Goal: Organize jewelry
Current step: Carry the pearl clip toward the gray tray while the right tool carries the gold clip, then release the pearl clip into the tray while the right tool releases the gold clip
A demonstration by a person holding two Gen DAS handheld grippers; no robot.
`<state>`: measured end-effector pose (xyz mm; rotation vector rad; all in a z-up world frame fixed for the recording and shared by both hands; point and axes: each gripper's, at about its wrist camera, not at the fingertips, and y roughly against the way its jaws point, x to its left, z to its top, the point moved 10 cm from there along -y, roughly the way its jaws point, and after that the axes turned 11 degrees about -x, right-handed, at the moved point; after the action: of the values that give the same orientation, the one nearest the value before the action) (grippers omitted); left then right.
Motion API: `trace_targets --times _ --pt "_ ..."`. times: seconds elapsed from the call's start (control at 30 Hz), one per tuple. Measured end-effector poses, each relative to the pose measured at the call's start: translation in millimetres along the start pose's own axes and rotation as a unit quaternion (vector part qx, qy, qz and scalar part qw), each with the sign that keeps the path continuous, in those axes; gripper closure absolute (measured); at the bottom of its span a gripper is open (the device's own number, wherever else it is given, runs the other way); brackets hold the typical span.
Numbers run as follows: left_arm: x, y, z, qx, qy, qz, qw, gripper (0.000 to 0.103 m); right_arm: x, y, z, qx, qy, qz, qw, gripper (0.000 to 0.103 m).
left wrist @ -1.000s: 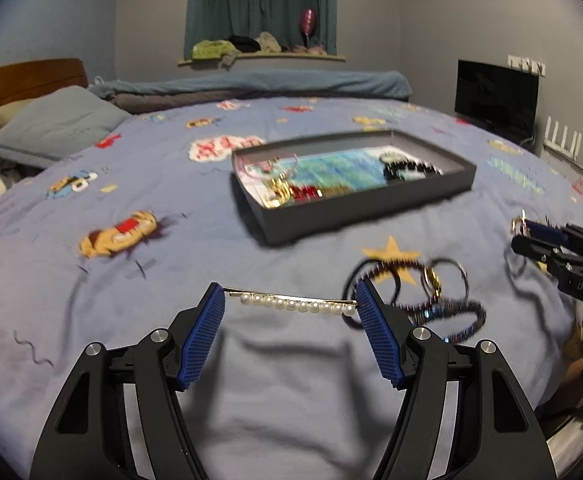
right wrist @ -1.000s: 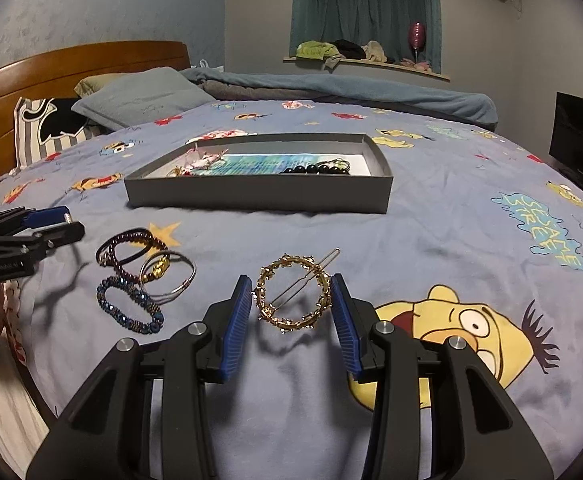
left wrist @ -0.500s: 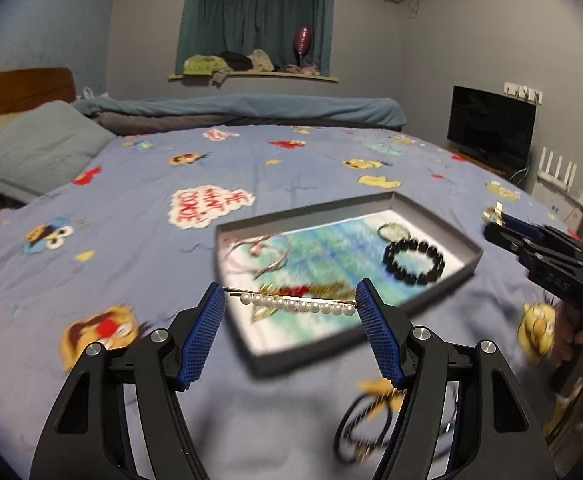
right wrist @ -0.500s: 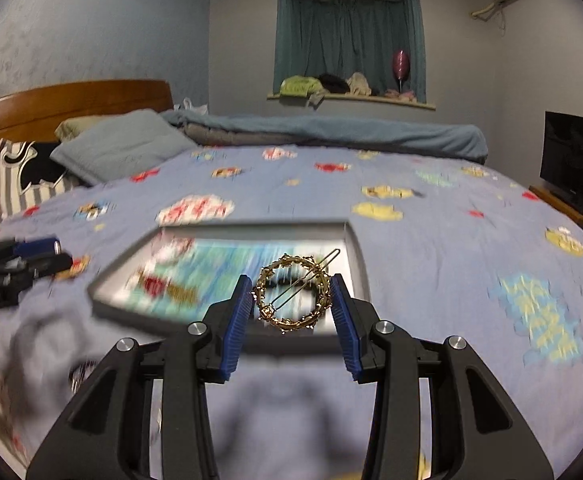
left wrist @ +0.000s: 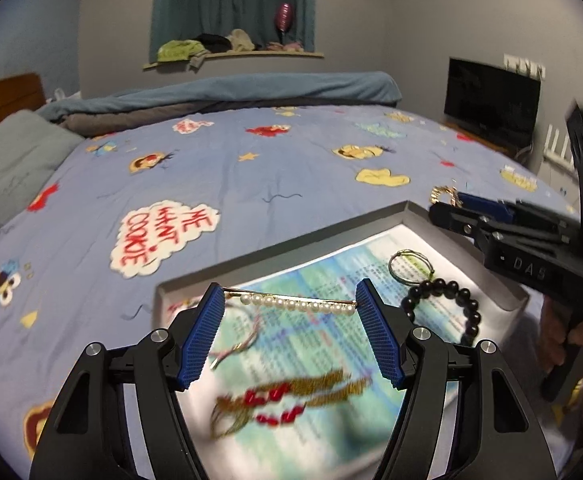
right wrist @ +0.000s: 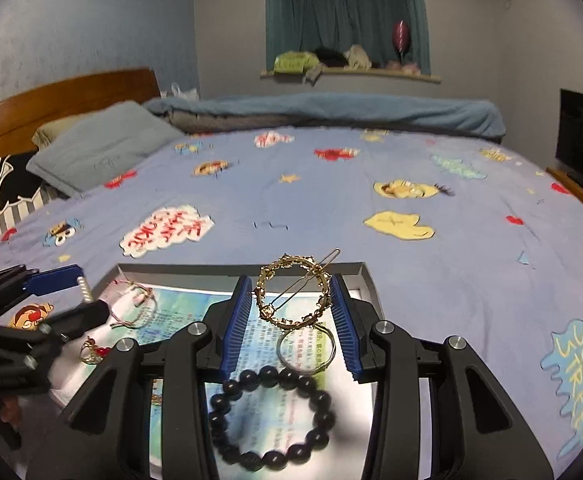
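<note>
My left claw (left wrist: 291, 334) pinches a pearl hair clip (left wrist: 295, 303) end to end, over the near-left part of the grey tray (left wrist: 331, 228). My right claw (right wrist: 291, 322) pinches a gold ring-shaped hair clip (right wrist: 291, 294), just inside the tray's far rim (right wrist: 227, 269). Below it in the tray lie a black bead bracelet (right wrist: 271, 420) and a thin wire bangle (right wrist: 306, 350), touching each other. Red-and-gold piece (left wrist: 283, 400) blurred, near tray's front edge. The two claws sit close side by side; bare bedsheet (right wrist: 431, 280) lies open right of the tray.
</note>
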<state>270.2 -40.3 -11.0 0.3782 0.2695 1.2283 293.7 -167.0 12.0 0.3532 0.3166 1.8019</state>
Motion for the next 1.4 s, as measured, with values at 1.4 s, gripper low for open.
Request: trace_targets --times 1.4 --pt "-22 -63 -42 0.15 -0.027 -0.033 0.9878 0.031 -14 -65 -30 0.131 -0.054 -0.002 0.99 0.042"
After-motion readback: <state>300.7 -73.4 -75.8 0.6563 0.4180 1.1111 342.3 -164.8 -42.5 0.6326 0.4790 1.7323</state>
